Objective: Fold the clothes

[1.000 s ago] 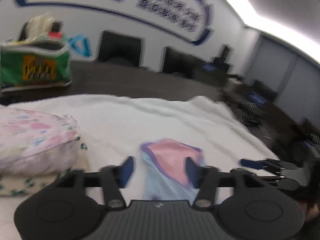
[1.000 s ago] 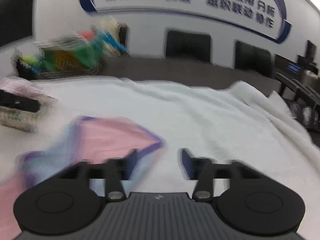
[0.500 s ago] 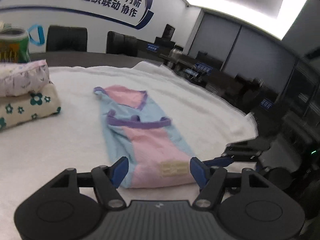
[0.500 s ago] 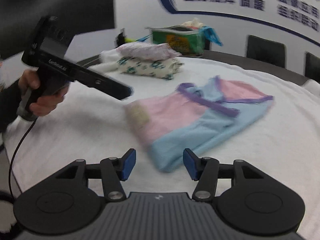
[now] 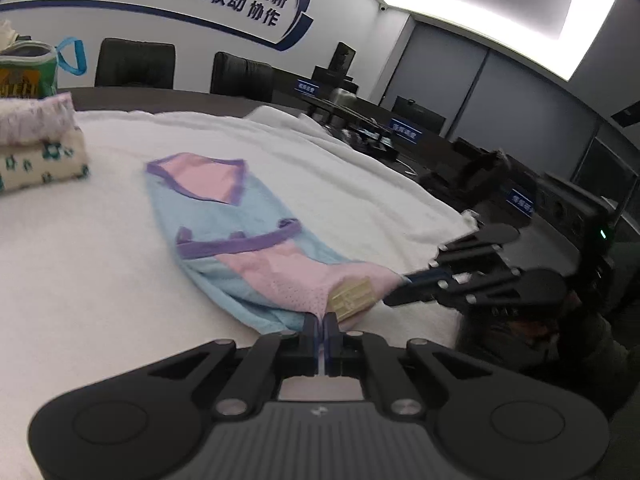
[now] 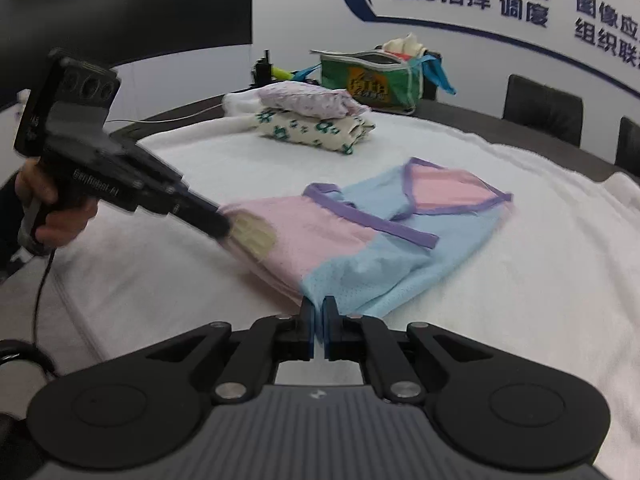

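Observation:
A small pink and light-blue garment with purple trim [image 5: 256, 248] lies folded lengthwise on the white towel [image 5: 100, 280]; it also shows in the right wrist view [image 6: 372, 236]. My left gripper [image 5: 319, 326] is shut on the garment's near hem beside a beige label [image 5: 352, 298]. My right gripper [image 6: 319, 312] is shut on the hem's blue corner. Each gripper shows in the other's view: the right gripper [image 5: 404, 292] at the hem's right end, the left gripper [image 6: 218, 222] at the label end.
A stack of folded clothes, floral and pink print [image 6: 312, 116], sits at the towel's far side. A green bag [image 6: 372, 80] stands behind it on the dark table. Office chairs [image 5: 136, 64] line the far edge. The towel's right edge [image 5: 460, 220] drops off.
Both grippers were open half a second ago; now both have moved in to the garment's near hem and closed on it.

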{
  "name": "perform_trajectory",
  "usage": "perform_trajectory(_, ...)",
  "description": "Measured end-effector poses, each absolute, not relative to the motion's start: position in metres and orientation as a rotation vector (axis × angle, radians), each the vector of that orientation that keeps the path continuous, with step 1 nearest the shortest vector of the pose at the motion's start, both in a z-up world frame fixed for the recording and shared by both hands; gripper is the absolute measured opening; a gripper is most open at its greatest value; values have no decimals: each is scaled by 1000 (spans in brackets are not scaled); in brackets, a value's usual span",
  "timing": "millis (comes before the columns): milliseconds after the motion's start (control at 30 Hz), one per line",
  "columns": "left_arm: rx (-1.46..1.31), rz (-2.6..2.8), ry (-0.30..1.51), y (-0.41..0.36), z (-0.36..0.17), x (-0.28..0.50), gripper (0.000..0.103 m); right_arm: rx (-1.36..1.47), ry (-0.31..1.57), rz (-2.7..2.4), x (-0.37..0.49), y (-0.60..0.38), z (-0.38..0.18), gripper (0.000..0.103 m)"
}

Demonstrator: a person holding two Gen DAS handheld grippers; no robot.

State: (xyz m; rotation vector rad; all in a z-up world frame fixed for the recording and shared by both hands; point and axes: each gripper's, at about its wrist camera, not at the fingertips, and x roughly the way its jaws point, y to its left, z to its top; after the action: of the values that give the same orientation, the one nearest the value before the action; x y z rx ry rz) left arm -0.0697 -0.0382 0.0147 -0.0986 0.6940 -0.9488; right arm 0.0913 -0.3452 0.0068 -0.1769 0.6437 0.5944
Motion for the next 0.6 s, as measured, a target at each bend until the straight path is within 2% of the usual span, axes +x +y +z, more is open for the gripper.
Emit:
perform_trajectory(67,-125,-964,676,-36,11,-86,5,-177,663,602,76,-354,8,3)
perform_trajectory(133,-141,-963,628,-25,11,-100,22,-161,665,559,69,-365,10,5)
perform_trajectory(167,-154,-952,610,-19,13,-102,38,-146,660,538,66,-371,12,5)
perform_trajectory(200,-174,-930,583,-12,16,-105,47,-130,645,506,65,-378,15,7)
perform_trajectory(300,-248,-872,556,7,20,-104,48,-72,582,431,64,-393,25,16)
perform_trajectory(367,-298,-851,569,10,19,-97,48,-23,547,407,66,-399,30,32)
perform_trajectory(400,-316,-847,583,6,18,-92,49,5,536,406,68,-399,30,45)
perform_trajectory(600,-304,-691,732,-34,6,-35,49,122,567,387,109,-392,6,46)
